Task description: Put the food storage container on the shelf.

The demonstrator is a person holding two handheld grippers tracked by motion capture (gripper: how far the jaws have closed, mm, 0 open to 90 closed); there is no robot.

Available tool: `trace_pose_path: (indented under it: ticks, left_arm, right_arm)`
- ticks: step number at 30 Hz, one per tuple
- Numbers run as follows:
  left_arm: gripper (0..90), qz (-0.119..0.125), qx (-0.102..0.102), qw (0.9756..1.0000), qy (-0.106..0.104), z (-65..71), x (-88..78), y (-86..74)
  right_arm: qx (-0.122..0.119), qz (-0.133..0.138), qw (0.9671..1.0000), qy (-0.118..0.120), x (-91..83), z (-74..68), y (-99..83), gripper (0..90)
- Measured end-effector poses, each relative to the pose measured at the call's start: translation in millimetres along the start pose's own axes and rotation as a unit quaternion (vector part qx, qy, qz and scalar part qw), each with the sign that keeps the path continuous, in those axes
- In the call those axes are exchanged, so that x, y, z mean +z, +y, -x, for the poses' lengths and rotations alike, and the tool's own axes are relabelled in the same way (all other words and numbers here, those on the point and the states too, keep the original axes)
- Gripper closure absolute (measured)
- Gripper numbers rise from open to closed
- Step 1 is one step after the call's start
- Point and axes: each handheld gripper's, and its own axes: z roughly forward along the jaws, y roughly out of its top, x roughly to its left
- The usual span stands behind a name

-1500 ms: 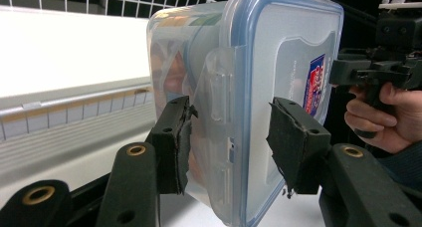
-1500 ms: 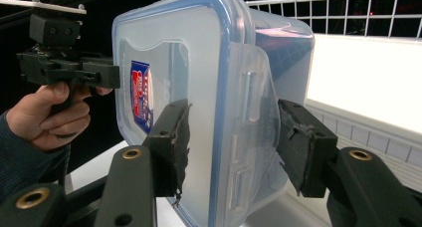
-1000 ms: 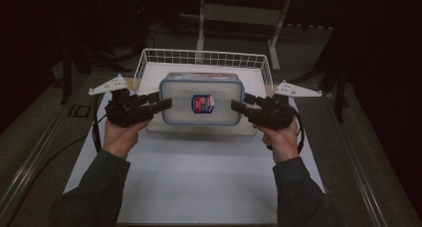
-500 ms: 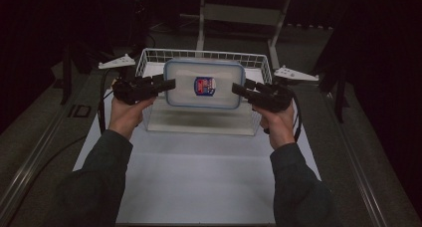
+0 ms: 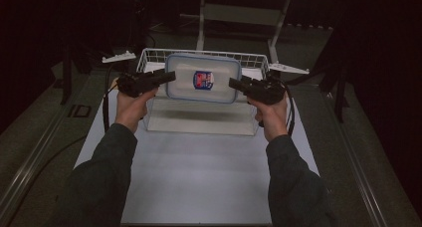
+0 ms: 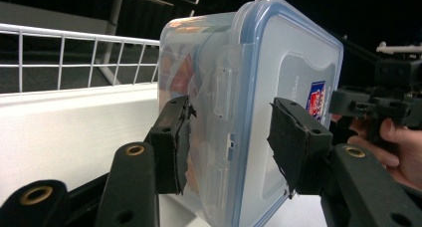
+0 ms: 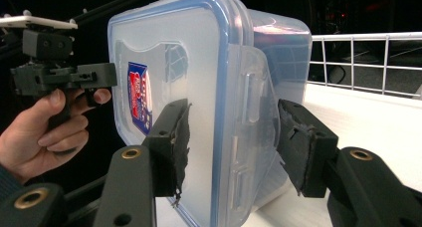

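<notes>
A clear plastic container (image 5: 201,80) with a blue-rimmed lid and a red-and-blue label hangs in the air, held level between both grippers. My left gripper (image 5: 166,77) is shut on its left end. In the left gripper view the pads (image 6: 174,142) clamp the lid and body of the container (image 6: 249,87) beside a latch. My right gripper (image 5: 236,82) is shut on the right end. In the right gripper view the container (image 7: 199,87) is pinched the same way by my right gripper (image 7: 231,142). Its contents are blurred orange shapes.
A white wire basket (image 5: 149,55) stands right behind and below the container, with a low white block (image 5: 199,120) in front of it. Both rest on a white sheet (image 5: 199,177) over the table. Metal stand legs (image 5: 201,18) rise in the dark beyond.
Both grippers have raised the container off the white block and carried it farther from the person, toward the wire basket. Their hold on it has not changed.
</notes>
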Motion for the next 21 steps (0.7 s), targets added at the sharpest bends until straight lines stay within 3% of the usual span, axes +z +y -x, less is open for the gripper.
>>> trace_pose_path:
  ticks: [5, 6, 7, 8, 13, 15, 16, 21]
  left_arm:
    - [49.7, 0.004, -0.006, 1.0, 0.004, -1.1, 1.2, 0.3]
    - [49.3, 0.004, -0.003, 0.9998, 0.017, -0.4, 2.3, 0.6]
    - [48.1, 0.004, -0.003, 0.9998, 0.017, -0.4, 2.3, 0.6]
    - [45.8, -0.008, 0.001, 0.9996, 0.027, 0.8, 6.9, 0.9]
    - [46.9, -0.013, -0.014, 0.9995, 0.025, 1.2, 12.5, 4.2]
    - [47.5, -0.014, -0.025, 0.9992, 0.026, 0.5, 14.4, 6.2]
    - [47.9, -0.013, -0.04, 0.9988, 0.024, -1.5, 16.1, 8.4]
    - [48.3, -0.007, -0.067, 0.9974, 0.023, -5.6, 18.5, 8.8]
  right_arm:
    - [0.005, 0.003, 1.0, -0.002, 2.2, 1.3, 0.5, 47.5]
    - [0.004, 0.002, 1.0, -0.005, 2.8, 0.9, 0.9, 47.2]
    - [-0.001, 0.0, 1.0, -0.008, 3.4, 0.0, 1.0, 46.5]
    - [-0.006, -0.008, 0.9999, -0.011, 5.0, -1.0, 1.0, 46.1]
    - [-0.006, -0.025, 0.999, -0.035, 12.0, -1.6, 1.1, 39.9]
    - [0.006, -0.019, 0.999, -0.041, 13.6, -0.2, 2.2, 39.4]
    - [0.029, -0.015, 0.9986, -0.041, 14.4, 2.9, 4.1, 39.7]
    - [0.06, -0.015, 0.997, -0.047, 16.9, 4.7, 7.5, 39.0]
